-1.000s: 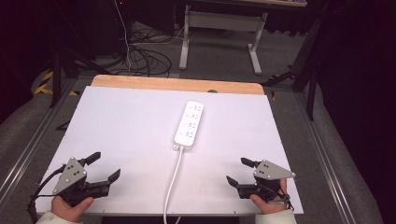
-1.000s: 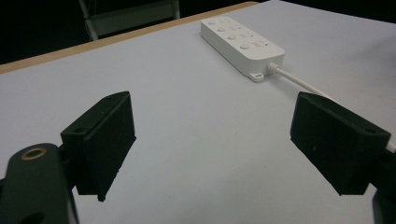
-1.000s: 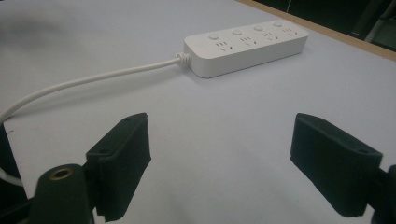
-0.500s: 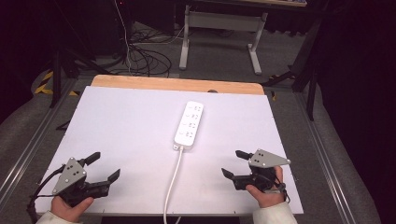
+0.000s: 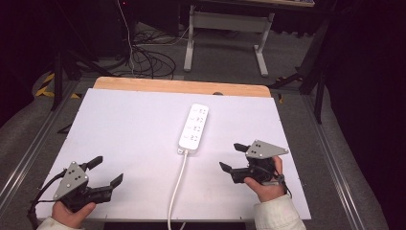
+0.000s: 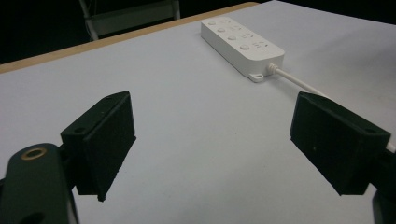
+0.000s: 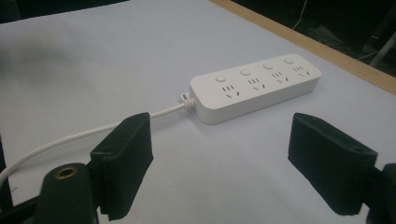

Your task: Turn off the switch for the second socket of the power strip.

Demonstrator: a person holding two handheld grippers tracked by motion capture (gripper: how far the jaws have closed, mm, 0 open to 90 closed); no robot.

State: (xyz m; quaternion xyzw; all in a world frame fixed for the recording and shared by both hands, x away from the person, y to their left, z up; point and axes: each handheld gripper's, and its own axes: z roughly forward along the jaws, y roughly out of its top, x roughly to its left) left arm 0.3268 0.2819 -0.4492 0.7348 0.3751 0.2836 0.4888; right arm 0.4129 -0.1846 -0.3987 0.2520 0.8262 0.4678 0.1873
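So we're still in the approach phase here, nothing grabbed yet. The right gripper is hanging just above the bench at the near right, jaws standing wide apart with nothing between them, and it's pointing left and far toward the power strip. In the right gripper view the strip is sitting square between the two black jaws but well ahead of them, so we're judging this as the reach-in before a grasp.

The left gripper is parked at the near left corner, jaws also spread wide and empty, aimed across at the strip from well apart.

For the next move we're guessing the right gripper needs to travel on toward the near end of the strip, where the cord comes out, and line its jaws up across the narrow width of the body before closing. The open span looks like enough for that, but we can't be sure from here.

The strip itself is a white, long, rounded-edge bar lying flat in the middle of the white bench, long axis running near to far and tilted slightly right. It's showing four socket groups, each with a round button beside it. The white cord is running off the near edge of the bench.
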